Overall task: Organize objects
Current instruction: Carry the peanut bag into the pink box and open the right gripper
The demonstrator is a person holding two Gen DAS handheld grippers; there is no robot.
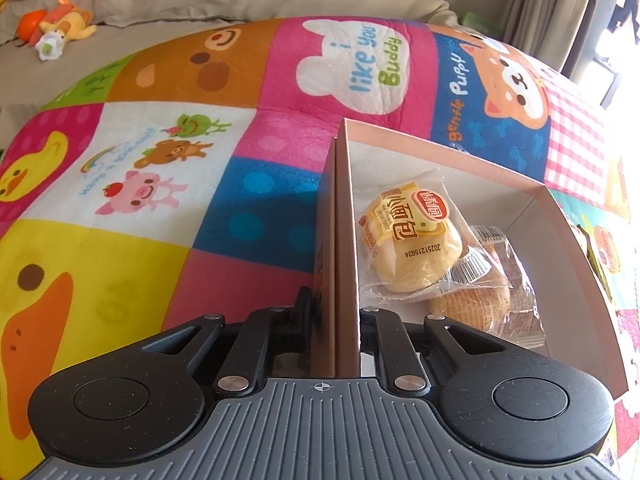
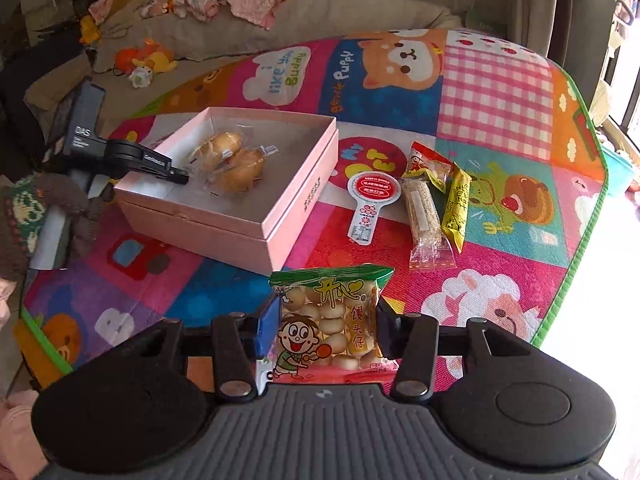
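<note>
colourful patchwork cartoon play mat (image 2: 496,92) under everything | open pink cardboard box (image 2: 280,216), two wrapped buns inside | left gripper (image 1: 340,316) clamped on box's near wall | right gripper (image 2: 328,328) fingers pinching green-topped biscuit-ball snack bag (image 2: 332,320), bag upright between them

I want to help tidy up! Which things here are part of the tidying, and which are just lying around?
Part of the tidying: pink box, wrapped buns, bag of little buns, red-and-white paddle-shaped packet, sesame bar, yellow snack stick.

Just lying around: plush toys, clothes on the sofa.
</note>
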